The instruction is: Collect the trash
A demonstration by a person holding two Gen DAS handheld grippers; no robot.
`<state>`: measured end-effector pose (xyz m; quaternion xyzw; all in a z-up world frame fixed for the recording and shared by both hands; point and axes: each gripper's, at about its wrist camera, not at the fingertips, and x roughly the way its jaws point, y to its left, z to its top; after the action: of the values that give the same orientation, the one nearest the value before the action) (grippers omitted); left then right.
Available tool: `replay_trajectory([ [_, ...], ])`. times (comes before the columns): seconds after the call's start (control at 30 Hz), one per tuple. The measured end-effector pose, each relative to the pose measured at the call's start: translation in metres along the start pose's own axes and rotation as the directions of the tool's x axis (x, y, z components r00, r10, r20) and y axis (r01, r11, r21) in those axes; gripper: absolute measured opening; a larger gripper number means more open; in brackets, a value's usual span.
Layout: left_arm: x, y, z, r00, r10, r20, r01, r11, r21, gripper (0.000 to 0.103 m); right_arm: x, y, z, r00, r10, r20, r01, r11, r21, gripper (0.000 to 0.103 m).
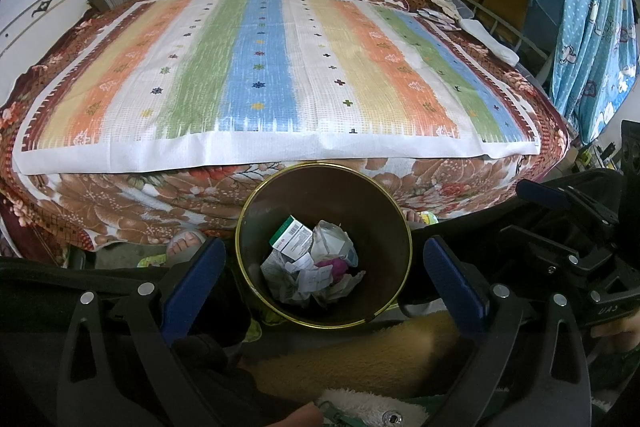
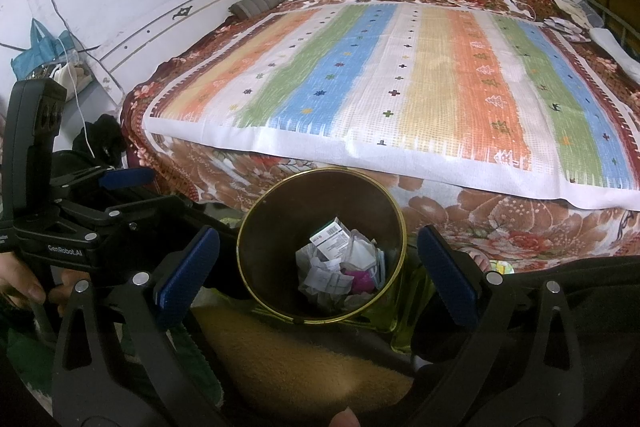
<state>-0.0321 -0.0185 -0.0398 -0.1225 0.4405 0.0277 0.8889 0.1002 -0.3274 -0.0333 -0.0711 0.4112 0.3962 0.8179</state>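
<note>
A dark round bin with a gold rim [image 1: 256,195] stands on the floor in front of the bed; it also shows in the right wrist view [image 2: 256,205]. Inside lie crumpled papers [image 1: 312,279], a green and white carton [image 1: 290,233] and a pink scrap [image 1: 338,265]; the same trash [image 2: 340,267] shows from the right. My left gripper [image 1: 322,263] is open and empty, held over the bin. My right gripper [image 2: 318,263] is open and empty, also over the bin. Each gripper shows at the edge of the other's view.
A bed [image 1: 260,67] with a striped mat over a floral blanket fills the background. Small items [image 1: 440,15] lie at its far right corner. Blue cloth [image 1: 592,27] hangs at the right. A blue bag [image 2: 40,55] sits by the left wall. The person's feet [image 1: 186,245] flank the bin.
</note>
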Motion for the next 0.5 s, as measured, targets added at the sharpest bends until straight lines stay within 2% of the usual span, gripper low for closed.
replay_trajectory([
  [0.5, 0.0, 0.0002, 0.0005, 1.0, -0.001, 0.0, 0.001, 1.0, 0.0, 0.097, 0.0006, 0.0013, -0.0004, 1.0, 0.001, 0.0, -0.001, 1.0, 0.001, 0.094],
])
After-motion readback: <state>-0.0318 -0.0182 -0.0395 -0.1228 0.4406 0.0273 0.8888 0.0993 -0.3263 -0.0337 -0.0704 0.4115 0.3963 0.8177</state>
